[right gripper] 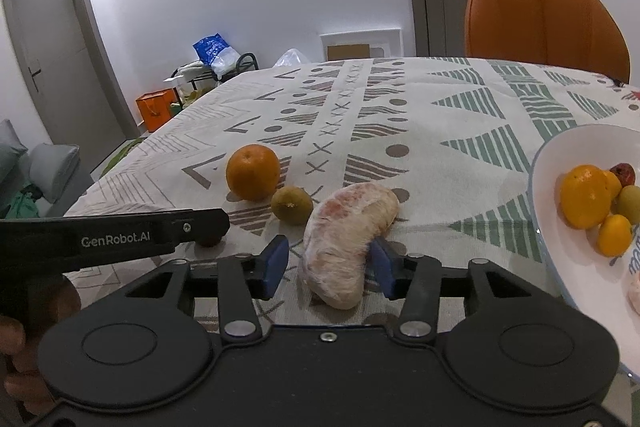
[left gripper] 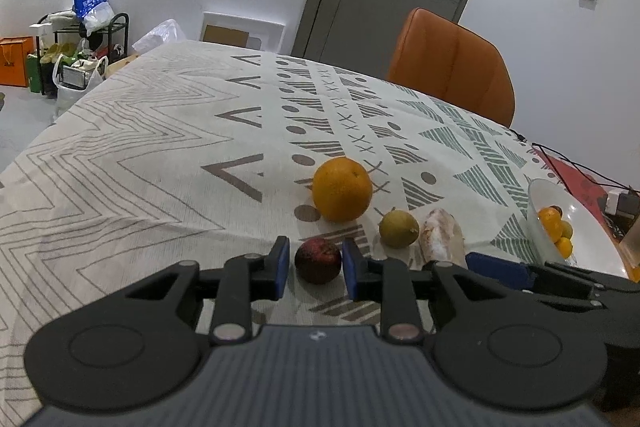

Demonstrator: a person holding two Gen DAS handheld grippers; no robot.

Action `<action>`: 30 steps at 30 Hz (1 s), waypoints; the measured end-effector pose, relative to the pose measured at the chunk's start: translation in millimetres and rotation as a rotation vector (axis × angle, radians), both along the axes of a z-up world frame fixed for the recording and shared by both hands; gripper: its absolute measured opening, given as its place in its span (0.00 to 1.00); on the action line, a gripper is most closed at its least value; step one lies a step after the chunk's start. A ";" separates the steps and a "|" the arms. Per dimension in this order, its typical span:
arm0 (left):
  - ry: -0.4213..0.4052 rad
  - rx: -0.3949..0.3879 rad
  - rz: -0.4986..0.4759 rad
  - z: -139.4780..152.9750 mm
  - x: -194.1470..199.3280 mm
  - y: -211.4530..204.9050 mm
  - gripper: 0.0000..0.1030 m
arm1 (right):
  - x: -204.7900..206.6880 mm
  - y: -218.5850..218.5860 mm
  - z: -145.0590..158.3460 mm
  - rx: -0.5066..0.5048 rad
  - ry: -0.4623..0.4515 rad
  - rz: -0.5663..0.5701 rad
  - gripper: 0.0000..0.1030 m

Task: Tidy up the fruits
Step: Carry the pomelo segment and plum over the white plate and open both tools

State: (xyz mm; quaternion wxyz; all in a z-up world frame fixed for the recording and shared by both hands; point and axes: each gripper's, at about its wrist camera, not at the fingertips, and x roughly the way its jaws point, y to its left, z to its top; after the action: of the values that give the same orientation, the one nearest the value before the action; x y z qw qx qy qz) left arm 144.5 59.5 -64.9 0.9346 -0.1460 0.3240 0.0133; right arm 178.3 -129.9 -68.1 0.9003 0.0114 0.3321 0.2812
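A small dark red fruit rests on the patterned tablecloth between the jaws of my left gripper, which is open; a thin gap shows at the left pad. A peeled pomelo segment lies between the jaws of my open right gripper, clear of the left pad. Beyond them sit an orange and a green-yellow fruit. At the right, a white bowl holds oranges, a green fruit and a red one.
An orange chair stands behind the table's far edge. Black cables and a plug lie beyond the bowl. The left gripper's finger reaches across the lower left of the right wrist view, and a hand holds it.
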 end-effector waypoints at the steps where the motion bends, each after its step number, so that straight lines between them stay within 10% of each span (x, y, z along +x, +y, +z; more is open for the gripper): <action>1: -0.002 -0.001 -0.001 0.0 -0.3 0.7 0.26 | 0.4 0.9 -0.4 -0.001 -0.004 -0.002 0.46; 30: -0.064 0.021 -0.041 31.5 -11.9 -34.4 0.22 | -19.2 -49.9 26.5 0.145 -0.070 -0.032 0.32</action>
State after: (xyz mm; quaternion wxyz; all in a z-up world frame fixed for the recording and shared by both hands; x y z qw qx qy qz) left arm 132.6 25.1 -33.4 0.9461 -0.1300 0.2964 -0.0070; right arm 159.0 -179.8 -41.6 0.9126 0.0721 0.2787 0.2904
